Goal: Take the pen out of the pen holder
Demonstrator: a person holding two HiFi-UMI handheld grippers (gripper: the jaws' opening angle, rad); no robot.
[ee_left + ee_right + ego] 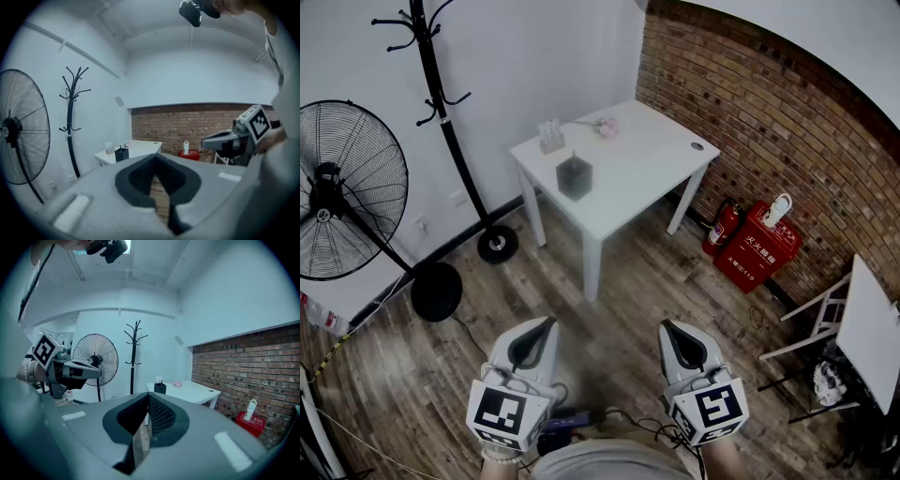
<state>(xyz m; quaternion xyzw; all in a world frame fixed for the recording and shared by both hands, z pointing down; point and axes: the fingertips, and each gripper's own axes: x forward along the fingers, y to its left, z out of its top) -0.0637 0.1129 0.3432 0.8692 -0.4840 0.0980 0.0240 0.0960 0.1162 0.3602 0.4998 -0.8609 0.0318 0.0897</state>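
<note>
Both tools sat low at the bottom of the head view, side by side above the wooden floor (656, 272) and well apart from the table. Left gripper (549, 323): jaws together, tips meeting, empty; its own view showed only floor planks through the slit behind the tips. Right gripper (666, 326): same state, jaws closed tip to tip with nothing gripped. Both pointed roughly toward the white table (647, 169) across the room. The pen holder (574, 177), black and square, stood upright on the table near its front-left edge. The pen (573, 156) was in it, a thin dark stick poking up above the rim, too small to make out any detail. Neither tool was anywhere near the holder. Behind the holder, toward the table's back-left corner, stood a small clear stand (550, 137), with a pink object (607, 127) lying just to its right. A black coat rack (441, 103) stood just left of the table, and a large pedestal fan (342, 192) further left. At the foot of the brick wall (787, 122) on the right were a fire extinguisher (721, 228) and a red box (757, 246), close beside the table's right leg.
</note>
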